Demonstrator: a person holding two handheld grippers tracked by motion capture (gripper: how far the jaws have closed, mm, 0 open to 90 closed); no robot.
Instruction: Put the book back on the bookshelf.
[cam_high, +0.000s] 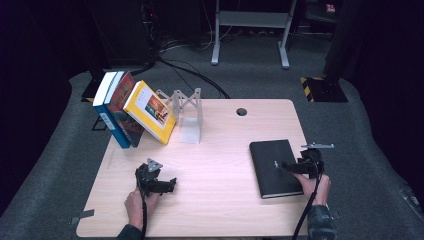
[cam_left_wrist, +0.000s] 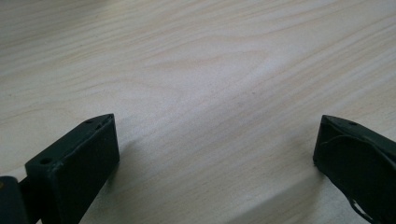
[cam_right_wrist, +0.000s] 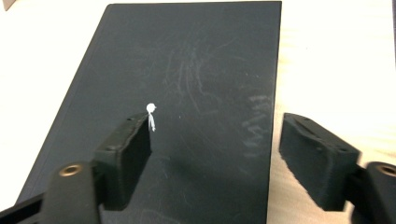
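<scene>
- Black jaws of our right gripper (cam_right_wrist: 215, 144) stand spread apart just above the black book (cam_right_wrist: 187, 93), one over its cover and one past its long edge; nothing is pinched between them.
- That book (cam_high: 274, 167) lies flat on the right side of the table (cam_high: 215, 150), well apart from everything else.
- We judge it stiff and fairly heavy for its size: a hard, matte cover with faint scuffs and a small white mark near the middle. It looks smooth enough to slip under a light pinch.
- Lying flat, it offers little to bite on. We would take it by the long edge nearest the gripper, one jaw above and one below, perhaps after sliding that edge off the table side.
- Our left gripper (cam_left_wrist: 215, 154) hovers low over bare pale wood grain, jaws wide open and empty.
- At the far left corner, three books (cam_high: 132, 110) lean against a grey metal rack (cam_high: 186, 107), their glossy covers blue, red and yellow.
</scene>
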